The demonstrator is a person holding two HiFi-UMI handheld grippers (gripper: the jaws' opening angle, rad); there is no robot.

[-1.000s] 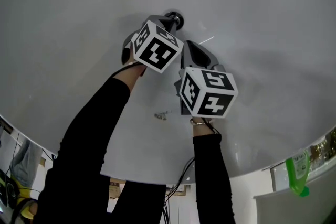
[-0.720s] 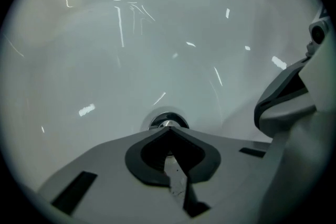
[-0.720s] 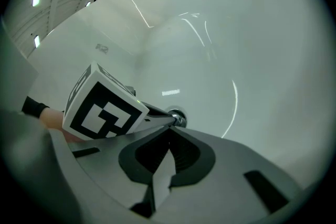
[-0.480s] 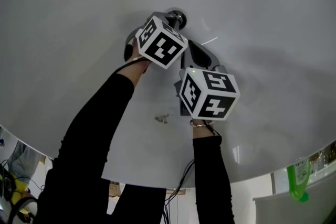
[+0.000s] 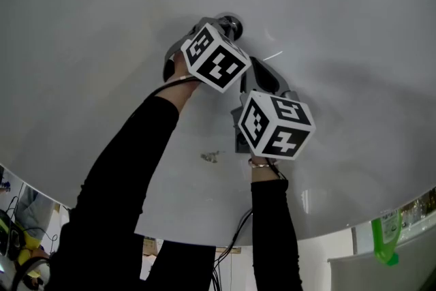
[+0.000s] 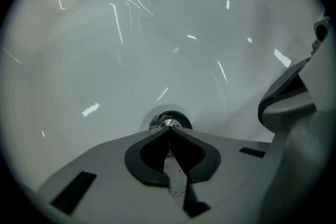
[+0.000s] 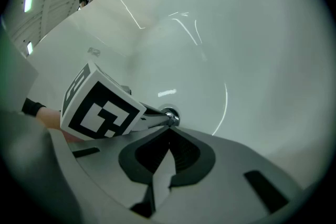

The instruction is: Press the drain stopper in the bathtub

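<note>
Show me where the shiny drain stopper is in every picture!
Head view: drain stopper, upper middle of the white bathtub.
Left gripper view: stopper lower centre, just above the left gripper's shut tips.
Right gripper view: stopper near the centre.
Shared landmark: the left gripper, its tip at the stopper.

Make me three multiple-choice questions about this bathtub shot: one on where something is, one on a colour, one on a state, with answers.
1. Where is the shiny round metal drain stopper relative to the left tool?
A) right at its tips
B) far off to its left
C) behind it

2. What colour is the smooth bathtub?
A) blue
B) white
C) black

3. How do the jaws of the right tool stand?
A) wide apart
B) shut on a sponge
C) together, empty

Answers: 1 A, the stopper shows just past the closed tips; 2 B, its whole wall is white; 3 C, the jaws meet with nothing between.
</note>
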